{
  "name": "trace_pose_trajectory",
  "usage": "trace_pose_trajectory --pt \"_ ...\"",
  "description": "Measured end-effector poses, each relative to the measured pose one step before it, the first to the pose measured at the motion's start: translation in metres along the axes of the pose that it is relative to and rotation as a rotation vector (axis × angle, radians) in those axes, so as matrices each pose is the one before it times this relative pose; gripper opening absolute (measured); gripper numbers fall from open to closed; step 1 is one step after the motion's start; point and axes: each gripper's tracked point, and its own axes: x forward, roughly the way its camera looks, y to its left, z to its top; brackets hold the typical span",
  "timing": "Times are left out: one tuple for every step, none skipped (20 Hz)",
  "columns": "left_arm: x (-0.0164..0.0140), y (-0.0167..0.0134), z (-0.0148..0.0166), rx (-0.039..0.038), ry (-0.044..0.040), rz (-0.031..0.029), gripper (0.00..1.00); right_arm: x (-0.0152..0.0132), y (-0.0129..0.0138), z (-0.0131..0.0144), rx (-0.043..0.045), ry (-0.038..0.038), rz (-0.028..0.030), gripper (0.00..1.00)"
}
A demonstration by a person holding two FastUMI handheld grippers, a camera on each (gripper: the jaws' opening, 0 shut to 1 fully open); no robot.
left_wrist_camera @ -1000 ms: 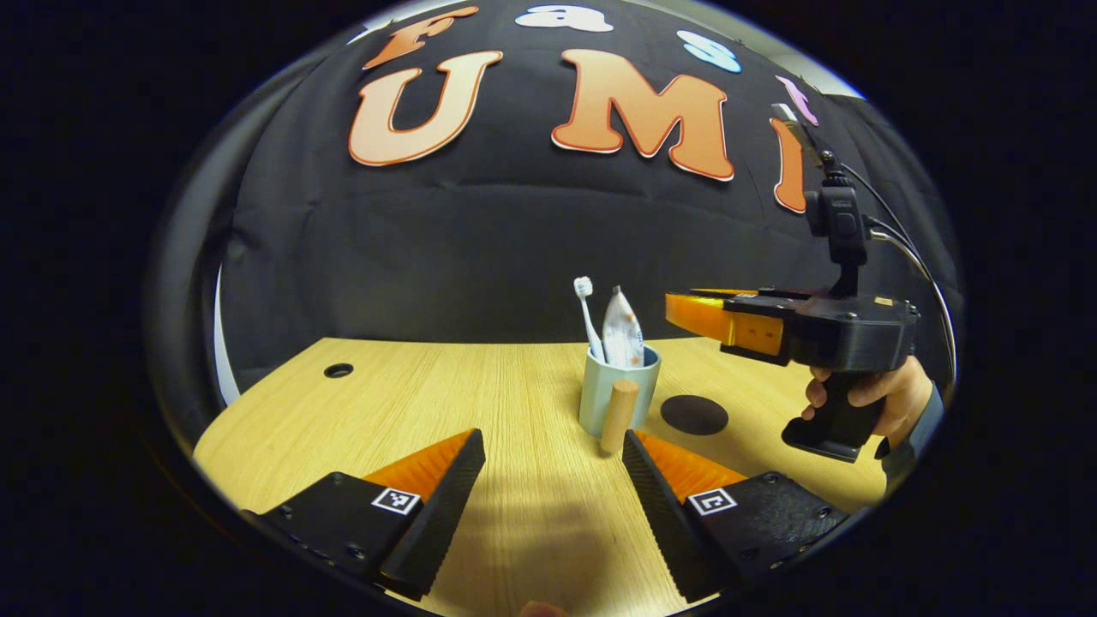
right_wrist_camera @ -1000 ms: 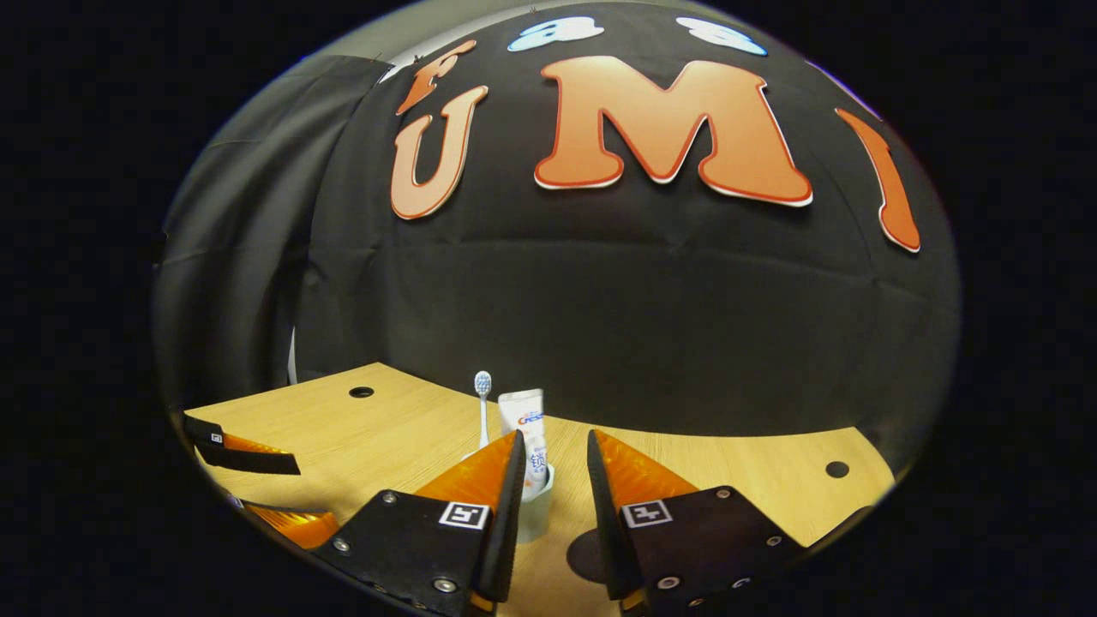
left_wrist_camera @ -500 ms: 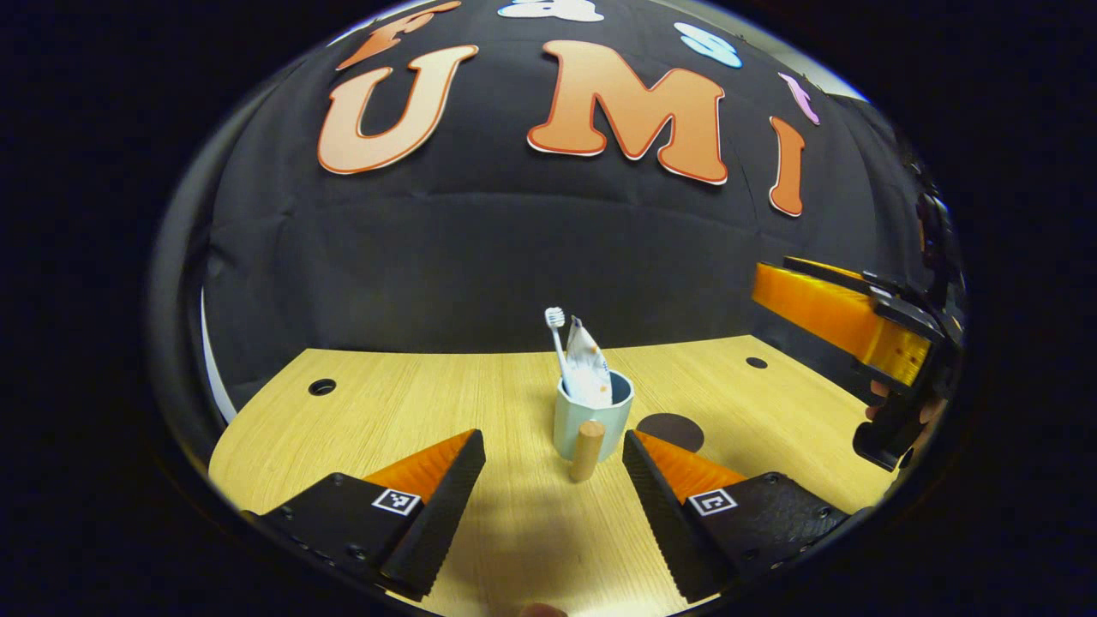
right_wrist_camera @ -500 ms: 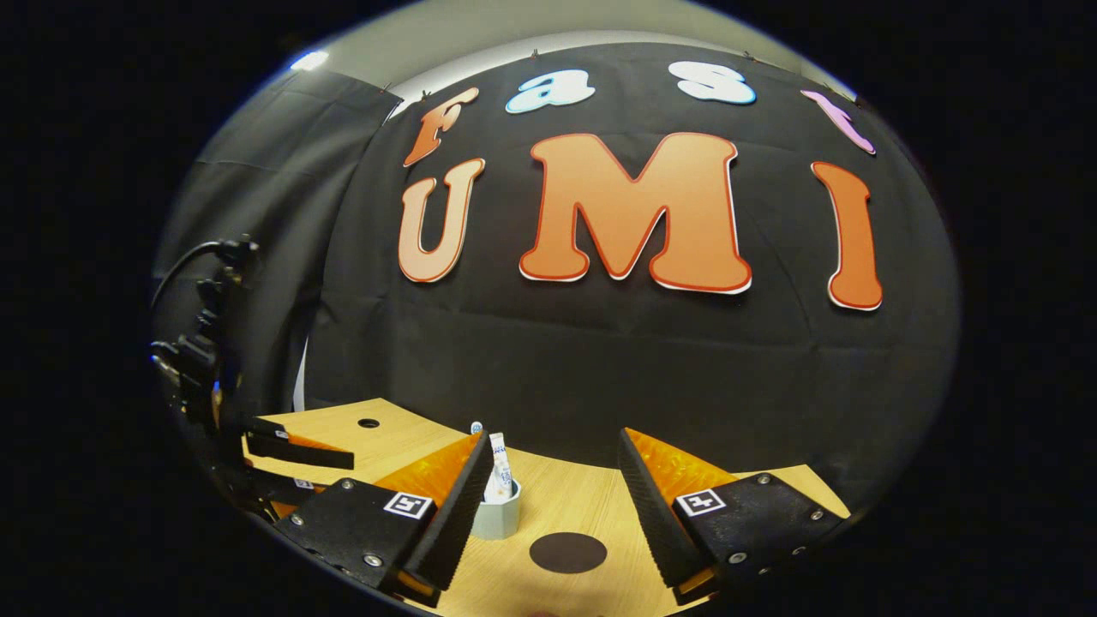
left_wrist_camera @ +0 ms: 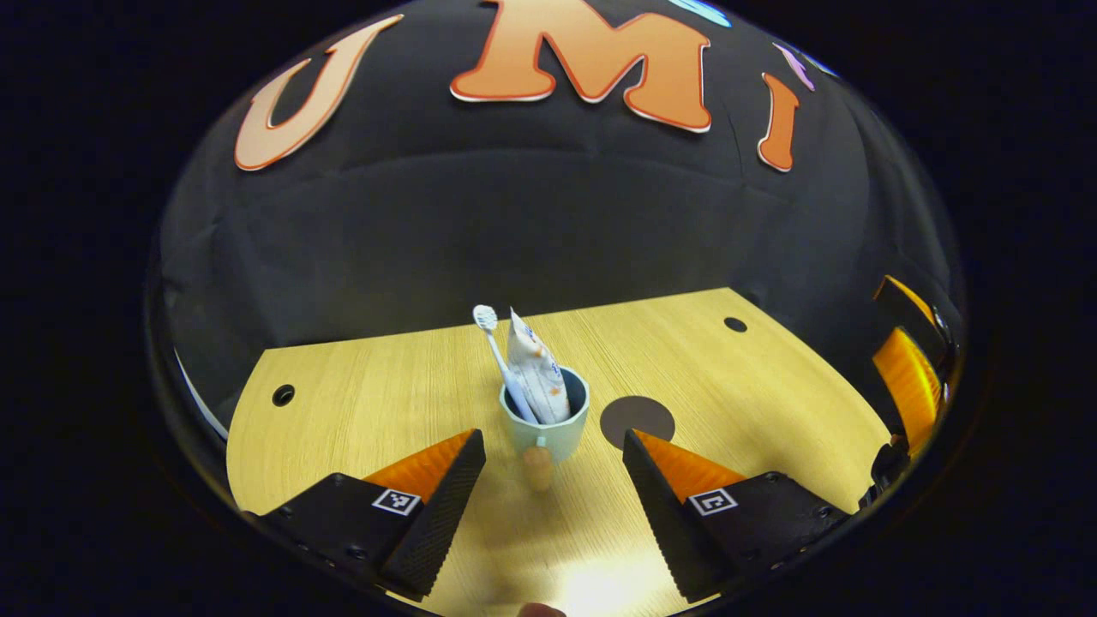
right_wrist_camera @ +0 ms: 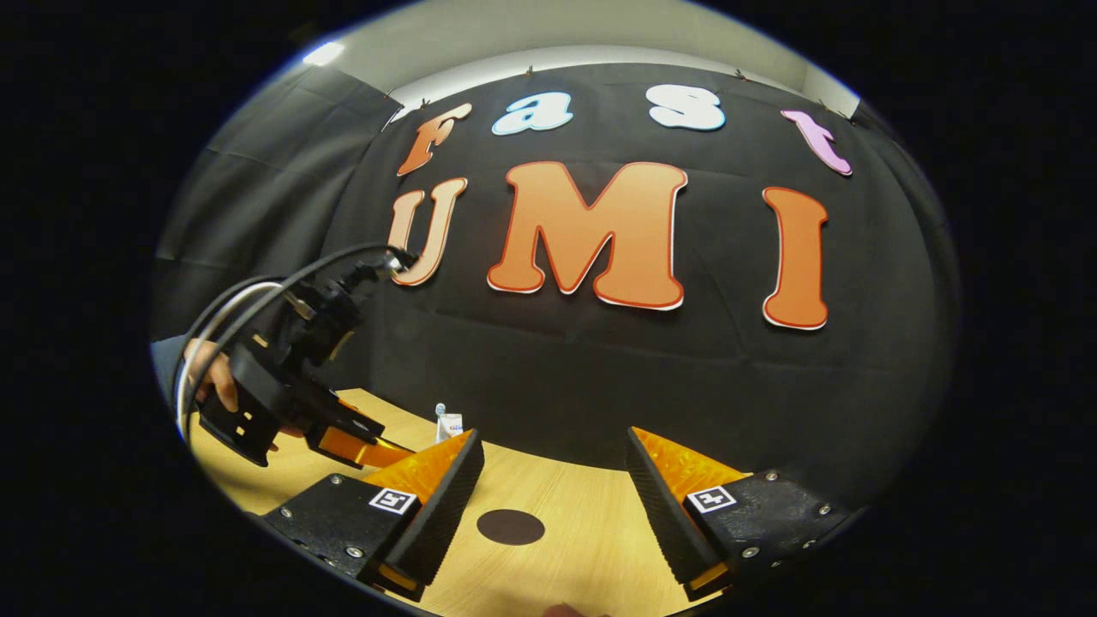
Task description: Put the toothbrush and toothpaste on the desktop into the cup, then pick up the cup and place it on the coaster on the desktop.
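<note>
A pale mug point(left_wrist_camera: 548, 428) with a wooden handle point(left_wrist_camera: 538, 467) stands on the wooden desk point(left_wrist_camera: 377, 394). A white toothbrush point(left_wrist_camera: 495, 351) and a toothpaste tube point(left_wrist_camera: 536, 373) stand upright inside it. The dark round coaster point(left_wrist_camera: 637, 420) lies just right of the mug, apart from it. My left gripper point(left_wrist_camera: 553, 441) hovers open just above and before the mug, the handle between its fingers without contact. My right gripper point(right_wrist_camera: 554, 437) is open and holds nothing; the coaster point(right_wrist_camera: 511, 527) lies below it. The toothbrush head point(right_wrist_camera: 440, 410) and tube top point(right_wrist_camera: 450, 424) peek over its left finger.
Round cable holes point(left_wrist_camera: 283, 395) point(left_wrist_camera: 734, 325) sit near the desk's far corners. The right gripper's body point(left_wrist_camera: 908, 377) shows at the right edge of the left gripper view. In the right gripper view, a hand point(right_wrist_camera: 214, 386) holds the left gripper point(right_wrist_camera: 343, 433) with trailing cables.
The right gripper has drawn back from the mug and opened wide. The left gripper has risen and tilted down over the mug. The mug has stayed put.
</note>
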Motion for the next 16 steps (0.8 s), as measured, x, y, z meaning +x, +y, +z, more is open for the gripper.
trace_pose_trajectory --pt "0.00686 -0.00002 -0.00221 0.02707 0.03355 0.00746 0.98 -0.00586 -0.00203 0.00528 0.00713 -0.01183 0.00213 0.99" --pt "0.00548 0.00149 -0.00173 0.01860 0.03253 0.01570 0.97 -0.00414 -0.00259 0.00274 0.00119 -0.00678 -0.00080 0.99" --pt "0.00068 -0.00265 -0.00161 0.01278 0.02793 0.00464 0.96 -0.00324 -0.00202 0.00285 -0.00384 -0.00246 -0.00268 0.99" --pt "0.00192 -0.00165 -0.00264 0.01144 0.03830 -0.00082 0.96 -0.00648 -0.00317 0.00061 -0.00698 -0.00009 -0.00406 0.99" --pt "0.00379 -0.00079 -0.00271 0.00565 0.03372 0.00640 0.96 -0.00486 -0.00173 0.00144 -0.00743 -0.00305 0.00075 0.99" --pt "0.00610 -0.00046 -0.00204 -0.00061 0.04278 0.00657 0.96 -0.00365 -0.00201 0.00201 -0.00217 -0.00301 -0.00019 0.99" --pt "0.00521 -0.00101 -0.00249 0.00458 0.03752 0.00047 0.96 -0.00419 0.00018 0.00183 0.00669 -0.00605 0.00641 0.99" --pt "0.00666 0.00042 -0.00254 0.00952 0.03414 0.00964 0.96 -0.00462 0.00097 0.00278 0.01101 -0.01141 0.00709 0.99" --pt "0.00523 -0.00072 -0.00440 0.00324 0.03953 0.01200 0.96 -0.00379 0.00011 0.00058 0.00459 -0.00032 0.00550 0.99" --pt "0.00496 -0.00087 -0.00067 0.00016 0.02504 0.00580 0.96 -0.00347 0.00035 -0.00178 -0.00212 -0.00014 0.00287 0.99" --pt "0.00035 0.00160 -0.00582 -0.00504 0.01850 -0.00061 0.96 -0.00154 -0.00148 -0.00080 -0.00867 -0.00142 -0.00231 0.99" --pt "0.00313 -0.00087 0.00004 -0.00534 0.01279 0.00208 0.96 -0.00183 -0.00142 -0.00068 -0.01068 0.00237 -0.00310 0.99" --pt "0.00405 -0.00046 -0.00116 0.00003 0.00473 -0.00081 0.96 -0.00210 -0.00123 -0.00102 -0.00907 0.00278 -0.00372 0.99" --pt "0.00468 -0.00136 0.00100 -0.00214 -0.00214 -0.00300 0.96 -0.00292 -0.00249 -0.00093 -0.00080 0.00123 -0.00445 0.99" --pt "0.00333 -0.00134 0.00058 -0.00080 -0.00240 -0.00366 0.95 -0.00165 0.00006 0.00094 0.00573 -0.00264 0.00118 0.99" --pt "0.00168 -0.00135 0.00099 0.00198 0.00344 0.00103 0.94 -0.00089 0.00040 0.00126 0.00712 -0.00137 -0.00083 0.99"
